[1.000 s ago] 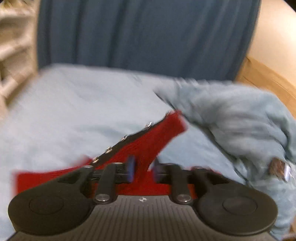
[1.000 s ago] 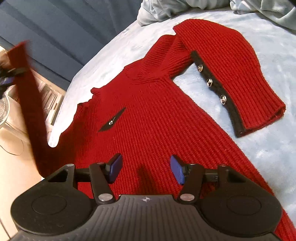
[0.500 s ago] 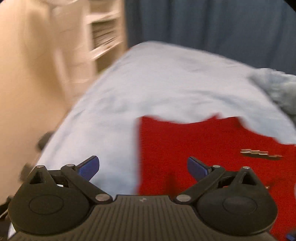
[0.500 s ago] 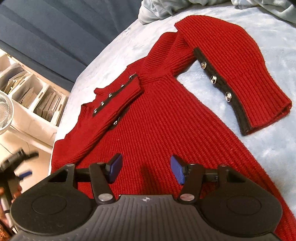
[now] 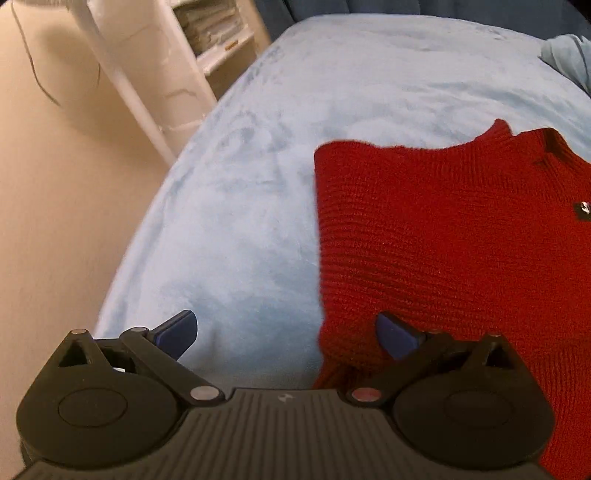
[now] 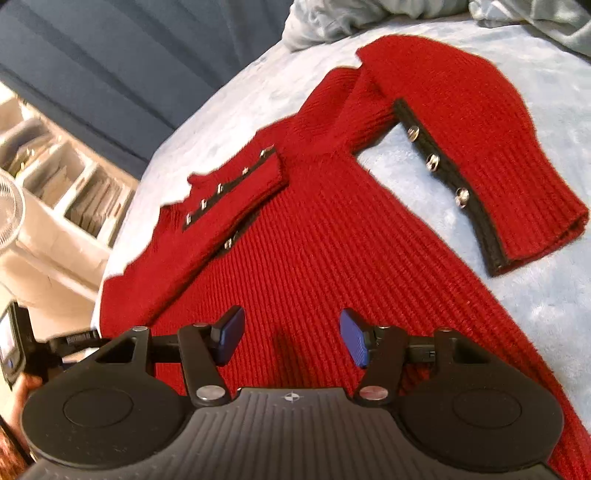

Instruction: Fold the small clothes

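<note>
Red ribbed knit sweater (image 6: 332, 258) with black button-trimmed cuffs lay spread flat on a pale blue plush blanket (image 6: 546, 295) covering the bed. Seen from the right wrist, one sleeve (image 6: 229, 206) was folded in across the chest, its row of small silver buttons facing up, while the other sleeve (image 6: 472, 147) bent away from the body and rested on the blanket, three silver buttons (image 6: 432, 159) showing along its black trim.

The right gripper (image 6: 290, 341) hung over the lower body of the sweater with its blue-padded fingers (image 6: 231, 336) spread apart and nothing between them.

The left gripper (image 5: 286, 338) was likewise spread wide and held nothing. It sat at the sweater's (image 5: 443, 236) folded side edge, one blue pad (image 5: 177, 332) over bare blanket (image 5: 258, 184) and the other over red knit; whether either pad touched the fabric could not be told.

A crumpled grey-blue cloth (image 6: 369, 14) lay at the far end of the bed. Beyond the bed's edge stood white shelving (image 5: 207, 33) with stacked items, and a dark blue curtain (image 6: 129, 66) hung behind.
</note>
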Demonstrator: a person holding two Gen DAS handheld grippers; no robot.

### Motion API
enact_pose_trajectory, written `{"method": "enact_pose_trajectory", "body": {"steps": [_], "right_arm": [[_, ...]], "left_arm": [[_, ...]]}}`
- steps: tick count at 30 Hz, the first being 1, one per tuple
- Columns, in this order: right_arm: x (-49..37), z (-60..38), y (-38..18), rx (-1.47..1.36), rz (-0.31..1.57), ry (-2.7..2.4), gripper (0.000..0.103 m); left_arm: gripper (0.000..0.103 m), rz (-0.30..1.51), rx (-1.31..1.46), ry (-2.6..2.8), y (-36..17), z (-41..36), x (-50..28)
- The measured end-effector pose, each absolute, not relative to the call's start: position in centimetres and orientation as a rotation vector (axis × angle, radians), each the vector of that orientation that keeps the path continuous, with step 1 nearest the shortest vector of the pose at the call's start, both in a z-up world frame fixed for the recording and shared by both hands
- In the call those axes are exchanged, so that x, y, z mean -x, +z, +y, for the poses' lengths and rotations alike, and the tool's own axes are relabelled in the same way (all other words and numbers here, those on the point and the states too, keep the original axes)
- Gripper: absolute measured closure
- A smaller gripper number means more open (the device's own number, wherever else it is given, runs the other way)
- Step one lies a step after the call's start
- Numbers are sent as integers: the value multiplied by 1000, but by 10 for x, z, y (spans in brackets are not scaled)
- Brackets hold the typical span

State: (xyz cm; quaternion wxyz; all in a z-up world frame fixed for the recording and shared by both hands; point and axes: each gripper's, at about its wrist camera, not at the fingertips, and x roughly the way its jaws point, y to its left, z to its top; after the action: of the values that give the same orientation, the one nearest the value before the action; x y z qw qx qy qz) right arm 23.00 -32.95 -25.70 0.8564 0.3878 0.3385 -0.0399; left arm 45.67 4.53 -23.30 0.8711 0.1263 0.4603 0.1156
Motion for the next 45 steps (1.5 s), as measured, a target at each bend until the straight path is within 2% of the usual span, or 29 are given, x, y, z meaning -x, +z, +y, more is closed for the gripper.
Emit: {"method": "enact_pose_trajectory", "body": {"steps": [6, 9, 13, 15, 16, 17, 18, 19, 22, 25, 28, 31, 34, 39, 45], "right_arm": [[-211, -335, -220, -495, 533, -347, 43], [-217, -334, -226, -255, 596, -437, 43], [-238, -348, -252, -180, 732, -448, 47], [-250, -355, -266, -76, 825, -432, 58], [-252, -356, -270, -24, 831, -393, 59], [-253, -352, -271, 45, 843, -357, 78], [-254, -347, -270, 153, 872, -321, 88], [-254, -347, -263, 199, 895, -285, 90], [-258, -389, -203, -54, 882, -263, 91], [-255, -437, -114, -318, 721, -256, 92], [-253, -467, -35, -426, 572, -271, 92], [-259, -488, 12, -480, 495, -344, 92], [-273, -496, 14, -469, 529, -444, 92], [-297, -494, -26, -507, 680, -544, 92], [-348, -385, -1, -398, 702, -346, 92]], "left_arm": [[0, 874, -277, 138, -186, 22, -404], [0, 888, -235, 93, -171, 22, -376], [0, 928, -154, 63, -155, 38, -334], [0, 956, -111, 61, -151, 50, -316], [0, 961, -96, 62, -150, 55, -308], [0, 964, -84, 68, -148, 62, -299], [0, 966, -74, 76, -146, 70, -291], [0, 964, -66, 85, -145, 79, -284], [0, 956, -26, 118, -139, 103, -267], [0, 966, 37, 151, -136, 126, -258], [0, 977, 131, 164, -133, 148, -255], [0, 967, 202, 164, -128, 163, -250], [0, 965, 240, 165, -126, 174, -247], [0, 982, 287, 162, -131, 192, -244], [0, 952, 262, 195, -137, 211, -241]]}}
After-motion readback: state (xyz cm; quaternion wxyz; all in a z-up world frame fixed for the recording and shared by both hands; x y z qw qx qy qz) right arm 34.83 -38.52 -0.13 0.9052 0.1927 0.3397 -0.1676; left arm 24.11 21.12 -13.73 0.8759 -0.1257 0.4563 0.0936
